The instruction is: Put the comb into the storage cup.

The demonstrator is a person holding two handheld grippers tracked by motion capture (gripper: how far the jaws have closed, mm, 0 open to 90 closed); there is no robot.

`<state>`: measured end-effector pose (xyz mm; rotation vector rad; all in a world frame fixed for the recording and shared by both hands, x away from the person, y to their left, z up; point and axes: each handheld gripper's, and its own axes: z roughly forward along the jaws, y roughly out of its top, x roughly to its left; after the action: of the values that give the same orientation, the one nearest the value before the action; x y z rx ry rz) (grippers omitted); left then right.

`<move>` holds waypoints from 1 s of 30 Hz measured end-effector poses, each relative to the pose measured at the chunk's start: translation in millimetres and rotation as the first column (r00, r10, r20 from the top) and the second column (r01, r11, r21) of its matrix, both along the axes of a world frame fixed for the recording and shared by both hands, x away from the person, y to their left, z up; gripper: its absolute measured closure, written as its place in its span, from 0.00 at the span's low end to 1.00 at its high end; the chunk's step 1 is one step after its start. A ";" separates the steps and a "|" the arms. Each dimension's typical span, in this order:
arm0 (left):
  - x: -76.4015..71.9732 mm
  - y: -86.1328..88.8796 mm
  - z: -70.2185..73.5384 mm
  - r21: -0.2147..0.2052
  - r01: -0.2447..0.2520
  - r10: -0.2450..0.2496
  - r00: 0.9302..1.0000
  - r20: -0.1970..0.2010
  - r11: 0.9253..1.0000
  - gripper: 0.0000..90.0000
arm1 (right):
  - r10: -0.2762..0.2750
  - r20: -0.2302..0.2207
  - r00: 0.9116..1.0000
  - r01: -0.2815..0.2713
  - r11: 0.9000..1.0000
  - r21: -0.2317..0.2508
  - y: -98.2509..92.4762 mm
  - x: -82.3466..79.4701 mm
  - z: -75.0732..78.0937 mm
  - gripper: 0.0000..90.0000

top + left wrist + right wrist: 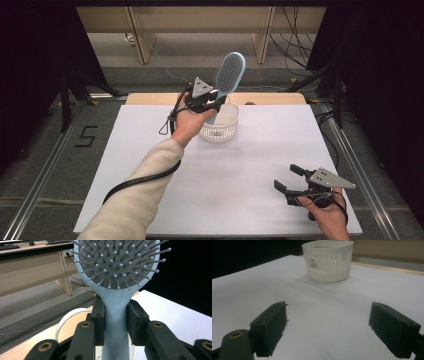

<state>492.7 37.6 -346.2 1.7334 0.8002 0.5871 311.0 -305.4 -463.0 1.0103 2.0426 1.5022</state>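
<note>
A light blue hairbrush (230,73) with grey bristles is held up above a white slotted basket (228,127) near the table's far edge. My left gripper (216,102) is shut on its handle; in the left gripper view both pads press the handle (116,322) and the brush head (117,263) points up and away, with the basket's rim (65,321) below. My right gripper (287,178) rests near the table's front right corner with its jaws wide apart and nothing between them. From the right gripper view (328,331) the basket (328,261) stands ahead on the white tabletop.
The white table sheet (240,175) spans the middle, with a wooden strip (270,98) along its far edge. Metal rails (357,170) run along both sides. Desks and cables (295,45) stand beyond the table. A cable (145,177) trails from the left gripper along the sleeve.
</note>
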 end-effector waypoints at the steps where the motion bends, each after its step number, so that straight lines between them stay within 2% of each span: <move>1: 0.3 -0.2 -0.2 0.000 0.000 0.000 1.000 0.001 1.000 0.77 | -0.001 -0.001 1.000 0.001 1.000 0.001 0.1 0.0 0.0 0.17; 30: 9.1 -2.3 -2.8 -0.005 -0.010 0.010 1.000 0.001 1.000 0.77 | 0.002 -0.001 1.000 -0.002 1.000 0.002 0.0 0.0 0.0 0.17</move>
<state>501.8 35.2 -349.0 1.7254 0.8096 0.5925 311.0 -305.4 -463.0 1.0100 2.0438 1.5053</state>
